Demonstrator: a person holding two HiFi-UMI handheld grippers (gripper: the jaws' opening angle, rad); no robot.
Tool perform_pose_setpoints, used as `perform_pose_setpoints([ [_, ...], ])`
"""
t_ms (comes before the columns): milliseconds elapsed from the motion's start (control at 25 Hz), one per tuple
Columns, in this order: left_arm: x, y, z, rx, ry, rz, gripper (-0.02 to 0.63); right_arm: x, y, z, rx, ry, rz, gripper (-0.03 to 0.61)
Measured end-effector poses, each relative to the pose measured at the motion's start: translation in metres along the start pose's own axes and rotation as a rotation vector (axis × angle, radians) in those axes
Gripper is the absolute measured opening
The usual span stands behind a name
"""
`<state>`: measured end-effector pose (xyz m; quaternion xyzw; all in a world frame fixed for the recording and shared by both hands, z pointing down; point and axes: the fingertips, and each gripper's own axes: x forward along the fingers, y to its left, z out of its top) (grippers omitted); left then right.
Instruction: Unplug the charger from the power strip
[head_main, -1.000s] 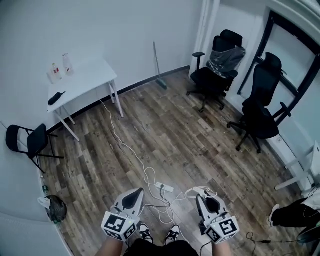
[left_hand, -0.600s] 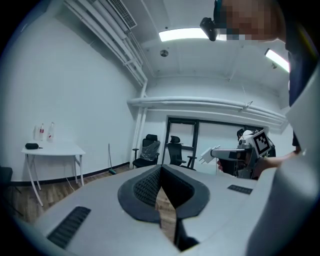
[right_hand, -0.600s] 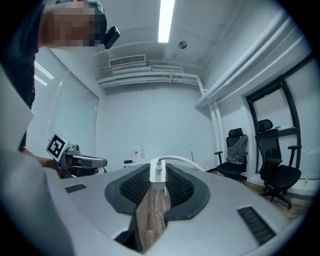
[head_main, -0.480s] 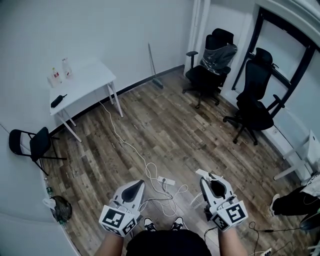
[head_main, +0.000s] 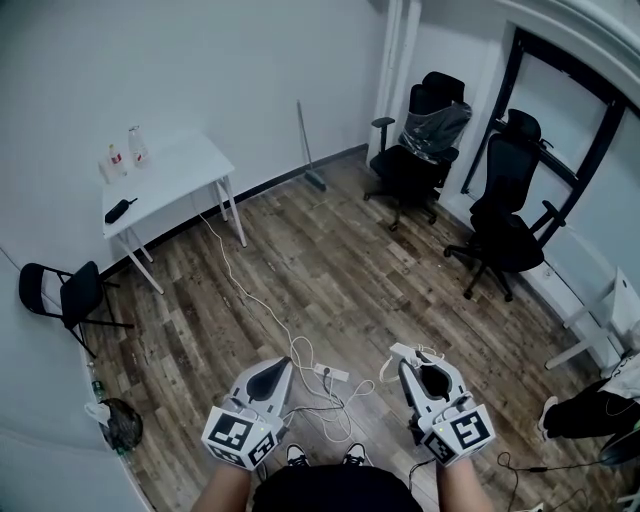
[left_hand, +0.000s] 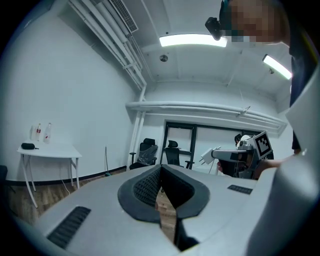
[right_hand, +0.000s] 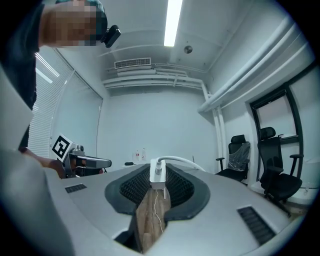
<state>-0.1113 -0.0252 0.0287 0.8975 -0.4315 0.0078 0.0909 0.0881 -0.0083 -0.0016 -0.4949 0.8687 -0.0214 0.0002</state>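
My right gripper (head_main: 406, 354) is shut on a small white charger (head_main: 403, 350), held level in the air, prongs out to the left. In the right gripper view the charger (right_hand: 158, 175) sits pinched between the ribbed pads, and its white cord arcs off to the right. The white power strip (head_main: 331, 374) lies on the wood floor between the two grippers, among loops of white cable (head_main: 300, 352). My left gripper (head_main: 283, 364) is shut with nothing in it, its pads meeting at the tips (left_hand: 161, 167). From the left gripper view the charger (left_hand: 207, 157) shows at the right.
A white table (head_main: 175, 175) with bottles and a black object stands at the back left, and a cable runs from it to the strip. A black folding chair (head_main: 62, 295) is at the left, two office chairs (head_main: 500, 225) at the right. My shoes (head_main: 355, 457) are below.
Both grippers have risen from near the floor, the right one carrying the charger up with it. The floor and the power strip look farther away.
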Motion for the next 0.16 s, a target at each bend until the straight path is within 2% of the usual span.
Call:
perform_pose_setpoints([
  [160,0.0070,0.0033,0.0015,-0.005,0.006,0.003,0.021,0.0055,-0.0043,-0.0005,-0.008,0.011,0.004,0.103],
])
